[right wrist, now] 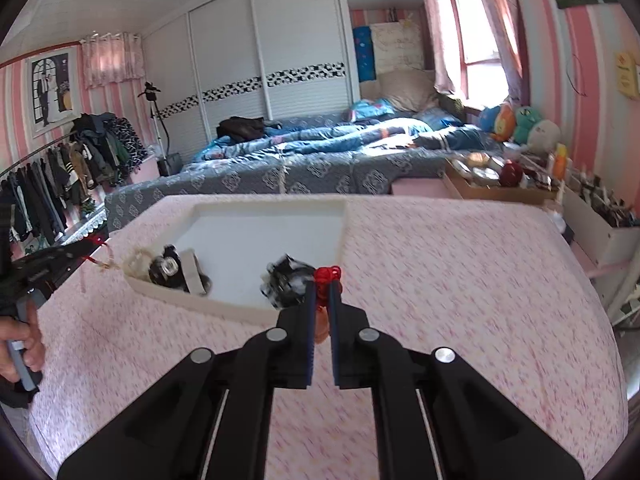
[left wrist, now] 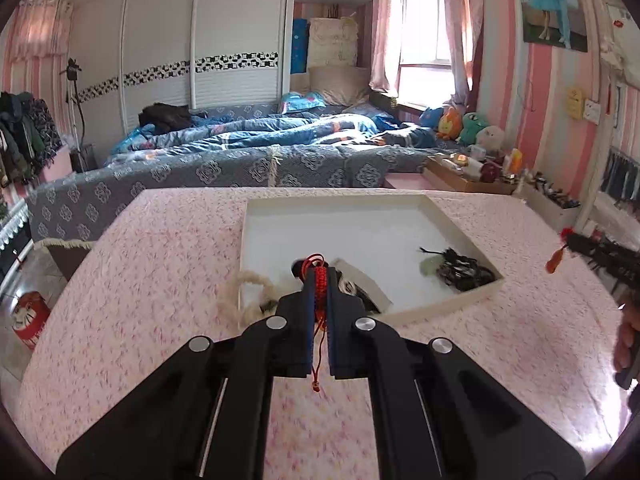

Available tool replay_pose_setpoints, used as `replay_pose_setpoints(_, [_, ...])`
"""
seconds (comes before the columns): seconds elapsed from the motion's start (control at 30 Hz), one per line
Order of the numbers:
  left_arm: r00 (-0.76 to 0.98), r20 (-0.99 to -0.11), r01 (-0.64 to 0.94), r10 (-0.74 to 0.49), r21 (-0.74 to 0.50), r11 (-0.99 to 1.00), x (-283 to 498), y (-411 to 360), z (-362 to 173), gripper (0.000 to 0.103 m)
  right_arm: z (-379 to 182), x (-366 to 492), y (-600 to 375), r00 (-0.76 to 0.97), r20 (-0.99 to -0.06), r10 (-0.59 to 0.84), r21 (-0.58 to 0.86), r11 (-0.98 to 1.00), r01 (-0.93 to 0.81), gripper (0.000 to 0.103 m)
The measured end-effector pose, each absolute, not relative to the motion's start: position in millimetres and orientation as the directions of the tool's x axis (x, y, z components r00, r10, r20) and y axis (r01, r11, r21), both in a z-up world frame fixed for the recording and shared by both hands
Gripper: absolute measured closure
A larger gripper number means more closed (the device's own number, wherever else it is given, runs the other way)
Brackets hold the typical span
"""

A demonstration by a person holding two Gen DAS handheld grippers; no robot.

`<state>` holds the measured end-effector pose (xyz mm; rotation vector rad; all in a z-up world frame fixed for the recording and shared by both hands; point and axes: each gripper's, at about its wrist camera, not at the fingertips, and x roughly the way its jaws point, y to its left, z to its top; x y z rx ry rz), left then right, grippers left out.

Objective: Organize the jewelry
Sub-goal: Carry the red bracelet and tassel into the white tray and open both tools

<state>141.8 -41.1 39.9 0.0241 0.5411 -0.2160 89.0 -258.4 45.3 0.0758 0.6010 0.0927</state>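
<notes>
A shallow white tray sits on the pink table; it also shows in the right wrist view. My left gripper is shut on a red woven cord bracelet, held above the tray's near edge. My right gripper is shut on a red cord with an orange pendant, held just right of the tray's near corner. Inside the tray lie a tangle of black cords with a pale green stone, a white band and a fuzzy cream ring over its left rim.
The pink speckled tablecloth covers the table. Beyond it is a bed with blue bedding. A brown tray of clutter and a white box stand at the back right. The other gripper shows at the view's right edge.
</notes>
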Motion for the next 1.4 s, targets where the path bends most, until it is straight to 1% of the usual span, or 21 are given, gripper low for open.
replay_pose_setpoints(0.03, [0.833, -0.519, 0.209, -0.191, -0.024, 0.978, 149, -44, 37, 0.101, 48, 94, -253, 0.825, -0.553, 0.118, 0.098, 0.992, -0.076, 0.097])
replay_pose_setpoints(0.17, [0.822, -0.530, 0.213, -0.208, -0.053, 0.976, 173, -50, 31, 0.101, 50, 112, -236, 0.827, -0.544, 0.143, 0.097, 0.989, -0.108, 0.097])
replay_pose_setpoints(0.3, [0.818, -0.537, 0.205, -0.205, -0.060, 0.977, 191, -53, 25, 0.101, 42, 134, -225, 0.818, -0.557, 0.147, 0.102, 0.989, -0.108, 0.097])
replay_pose_setpoints(0.43, [0.811, -0.545, 0.202, -0.211, -0.078, 0.976, 211, -54, 16, 0.101, 27, 160, -215, 0.794, -0.590, 0.144, 0.102, 0.989, -0.104, 0.097])
replay_pose_setpoints(0.53, [0.810, -0.549, 0.205, -0.206, -0.065, 0.977, 223, -60, 8, 0.101, 14, 182, -212, 0.774, -0.617, 0.141, 0.109, 0.990, -0.093, 0.097])
replay_pose_setpoints(0.6, [0.799, -0.564, 0.199, -0.207, -0.075, 0.977, 233, -61, 1, 0.101, 6, 193, -211, 0.764, -0.632, 0.132, 0.110, 0.991, -0.080, 0.097])
replay_pose_setpoints(0.77, [0.769, -0.608, 0.188, -0.197, -0.079, 0.979, 252, -63, -18, 0.101, -29, 221, -206, 0.692, -0.716, 0.087, 0.080, 0.996, -0.042, 0.097])
replay_pose_setpoints(0.87, [0.752, -0.626, 0.207, -0.208, -0.076, 0.975, 259, -68, -28, 0.100, -34, 225, -197, 0.687, -0.722, 0.083, 0.057, 0.997, -0.061, 0.094])
replay_pose_setpoints(0.97, [0.760, -0.616, 0.212, -0.208, -0.067, 0.975, 257, -71, -29, 0.100, -38, 229, -188, 0.673, -0.734, 0.089, 0.035, 0.995, -0.094, 0.093])
replay_pose_setpoints(1.03, [0.760, -0.617, 0.211, -0.202, -0.060, 0.976, 258, -72, -30, 0.098, -44, 230, -185, 0.662, -0.746, 0.071, 0.009, 0.995, -0.096, 0.093])
replay_pose_setpoints(1.07, [0.761, -0.617, 0.211, -0.201, -0.057, 0.976, 257, -72, -30, 0.095, -43, 229, -186, 0.669, -0.739, 0.080, 0.025, 0.996, -0.091, 0.093])
replay_pose_setpoints(1.1, [0.766, -0.614, 0.202, -0.190, -0.050, 0.978, 257, -72, -29, 0.079, -43, 228, -188, 0.671, -0.736, 0.091, 0.045, 0.995, -0.085, 0.093])
replay_pose_setpoints(1.13, [0.774, -0.607, 0.191, -0.178, -0.043, 0.981, 256, -70, -27, 0.045, -43, 228, -188, 0.671, -0.735, 0.096, 0.058, 0.995, -0.080, 0.090])
replay_pose_setpoints(1.17, [0.795, -0.583, 0.172, -0.167, -0.047, 0.984, 252, -66, -23, 0.027, -42, 227, -188, 0.670, -0.735, 0.104, 0.068, 0.994, -0.080, 0.063])
replay_pose_setpoints(1.2, [0.813, -0.559, 0.160, -0.165, -0.059, 0.985, 248, -62, -19, 0.012, -41, 226, -187, 0.671, -0.732, 0.114, 0.073, 0.993, -0.090, 0.026])
replay_pose_setpoints(1.23, [0.825, -0.540, 0.152, -0.166, -0.072, 0.986, 245, -59, -15, 0.011, -38, 222, -186, 0.691, -0.714, 0.112, 0.068, 0.994, -0.091, 0.020])
replay_pose_setpoints(1.3, [0.828, -0.535, 0.147, -0.167, -0.079, 0.986, 241, -56, -8, 0.011, -27, 213, -189, 0.727, -0.677, 0.115, 0.078, 0.993, -0.083, 0.019])
replay_pose_setpoints(1.4, [0.842, -0.516, 0.148, -0.158, -0.060, 0.987, 231, -56, 3, 0.011, -18, 209, -191, 0.738, -0.664, 0.122, 0.100, 0.992, -0.074, 0.019])
